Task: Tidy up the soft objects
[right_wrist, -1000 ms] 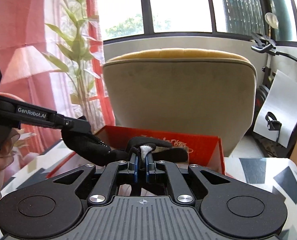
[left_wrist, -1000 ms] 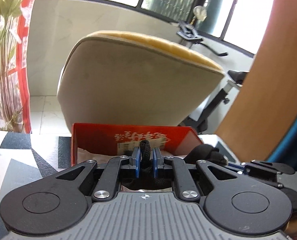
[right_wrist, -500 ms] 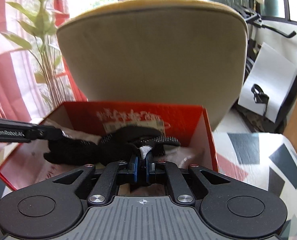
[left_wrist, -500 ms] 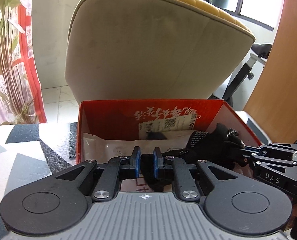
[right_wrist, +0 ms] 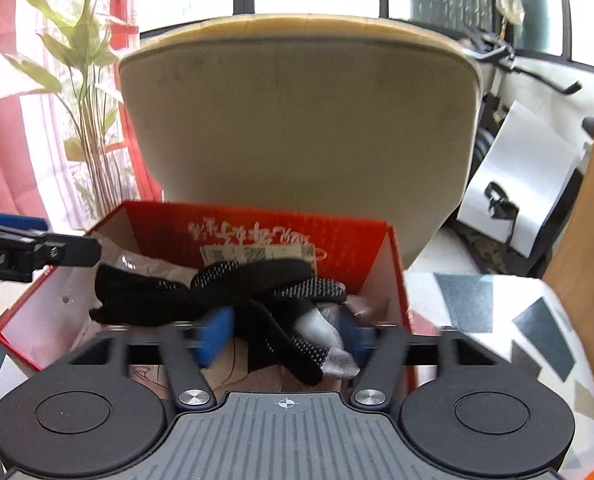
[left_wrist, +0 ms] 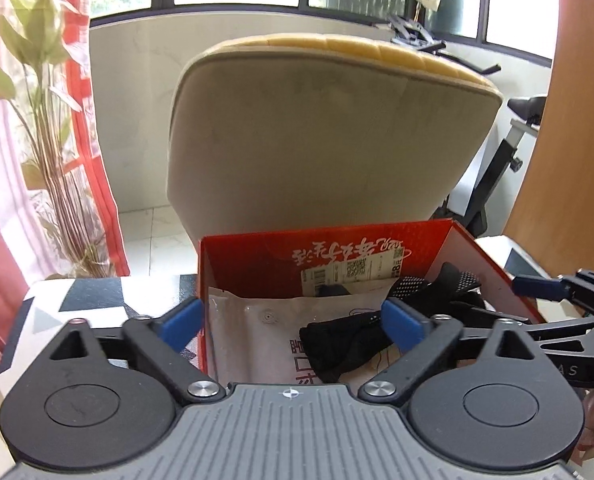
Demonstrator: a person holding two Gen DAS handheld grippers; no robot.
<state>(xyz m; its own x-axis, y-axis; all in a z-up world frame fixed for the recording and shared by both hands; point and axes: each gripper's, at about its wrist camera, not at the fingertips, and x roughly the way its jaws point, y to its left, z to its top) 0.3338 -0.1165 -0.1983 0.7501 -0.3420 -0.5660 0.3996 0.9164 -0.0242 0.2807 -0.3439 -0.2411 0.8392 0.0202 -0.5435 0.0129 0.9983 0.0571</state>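
A black glove with dotted grip and grey fingertips lies inside the red cardboard box, on a pale plastic bag. My left gripper is open at the box's near left edge, apart from the glove. In the right wrist view the glove stretches across the box, its grey fingertips hanging between the spread blue pads. My right gripper is open, its jaws blurred. The left gripper's finger shows at the left edge there.
The box stands on a table with a black, grey and white triangle pattern. A beige chair back rises just behind the box. A plant and red curtain stand left; an exercise bike and a wooden panel stand right.
Both grippers were shut on the glove and carried it down into the box. Now both have opened and the glove lies released in the box.
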